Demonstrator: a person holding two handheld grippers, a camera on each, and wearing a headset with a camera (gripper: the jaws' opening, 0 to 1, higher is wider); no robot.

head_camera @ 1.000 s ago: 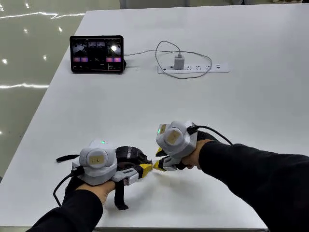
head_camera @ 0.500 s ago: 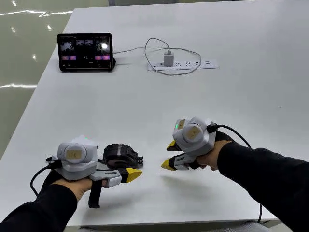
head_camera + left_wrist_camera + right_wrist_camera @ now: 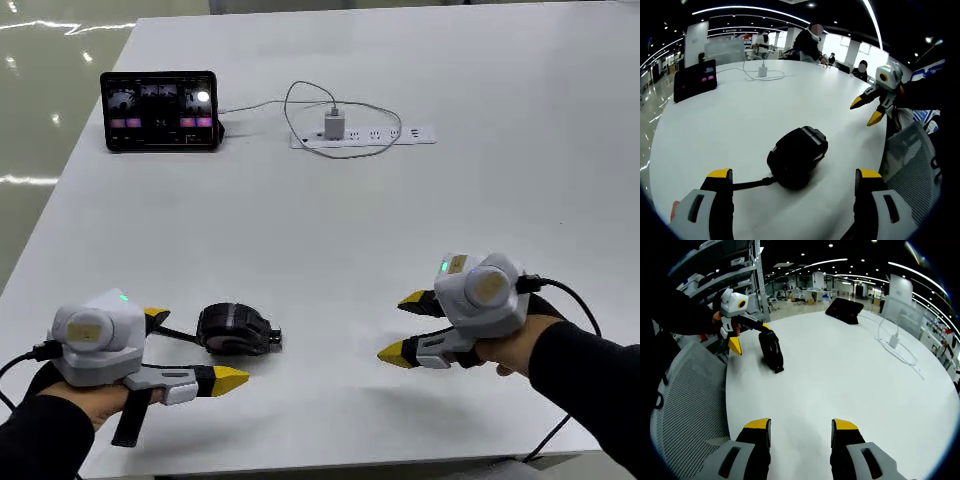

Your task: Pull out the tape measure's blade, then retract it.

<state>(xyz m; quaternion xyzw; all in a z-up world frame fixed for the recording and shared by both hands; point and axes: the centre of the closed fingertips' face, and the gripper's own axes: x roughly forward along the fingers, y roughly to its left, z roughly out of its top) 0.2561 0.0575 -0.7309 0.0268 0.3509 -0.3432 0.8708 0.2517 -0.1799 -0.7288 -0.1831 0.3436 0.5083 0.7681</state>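
Left gripper [image 3: 195, 347] and right gripper [image 3: 402, 326] have drawn well apart, both wide and empty. The black round tape measure [image 3: 235, 329] lies free on the white table [image 3: 330, 230]. Its blade seems retracted, so the task is likely done.

The right tool [image 3: 403, 325] has swung well away from the tape measure [image 3: 233, 328]; the left tool [image 3: 192, 348] has backed off it

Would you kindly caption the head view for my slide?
Open left gripper and right gripper flank a tape measure on a white table.

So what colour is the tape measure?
The round tape measure is black, clearest in the left gripper view.
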